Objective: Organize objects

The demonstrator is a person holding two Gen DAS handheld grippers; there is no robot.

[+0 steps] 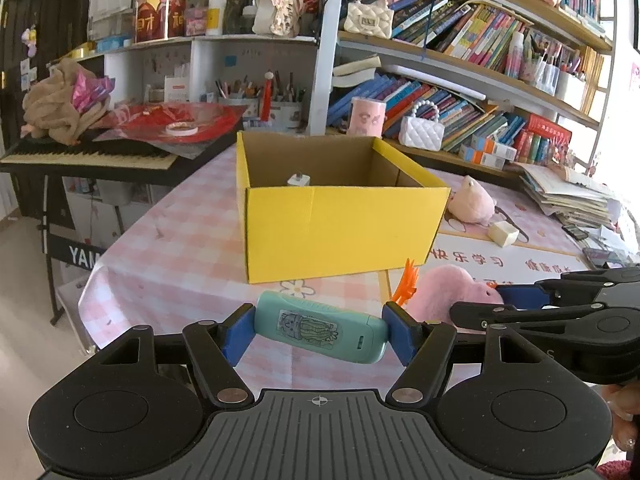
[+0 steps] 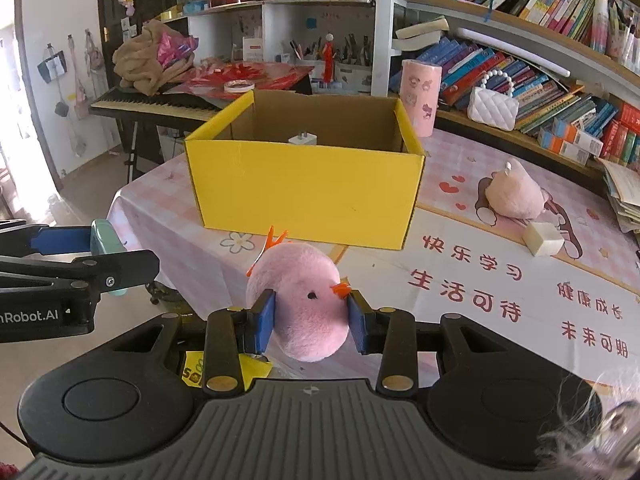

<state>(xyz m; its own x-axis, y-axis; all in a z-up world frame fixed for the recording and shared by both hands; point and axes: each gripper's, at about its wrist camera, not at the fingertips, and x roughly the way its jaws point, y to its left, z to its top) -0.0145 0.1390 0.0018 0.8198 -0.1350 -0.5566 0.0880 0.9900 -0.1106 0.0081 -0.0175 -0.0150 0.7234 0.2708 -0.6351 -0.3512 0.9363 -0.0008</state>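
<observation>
Left gripper (image 1: 319, 334): blue pads clamped on the two ends of a teal plastic device (image 1: 322, 330), which lies crosswise between the jaws, tilted slightly down to the right. Jaws about half spread, filled by the device's length. The device is a rounded bar, smooth and hard, with a cactus sticker on its face and a small green window near one end. It is held in the air over the near edge of the table (image 1: 176, 256), short of the yellow box (image 1: 340, 232).

Right gripper (image 2: 311, 318): jaws narrow, blue pads pressed into the sides of a pink plush chick (image 2: 300, 300). The chick is round and fuzzy, with a black dot eye, an orange beak and orange spikes on top. It bulges above and below the pads. It is also held near the table's front, with the box beyond it.

Count:
- Yellow box: one, open-topped corrugated cardboard, brown inside, standing on the table.
- White plug adapter (image 2: 303, 138): one, inside the box by the far wall, prongs up.
- Pink plush toys: two, namely the chick in the grip and a paler pink plush (image 2: 514, 194) lying on the table right of the box.
- Cream block (image 2: 543, 238): one, cuboid, just beside that paler plush.
- White quilted handbags with bead handles: two, on the shelves.

The table cover is glossy, pink-and-white check with red printed characters. In each wrist view the other gripper shows at the edge, so the two are side by side.
</observation>
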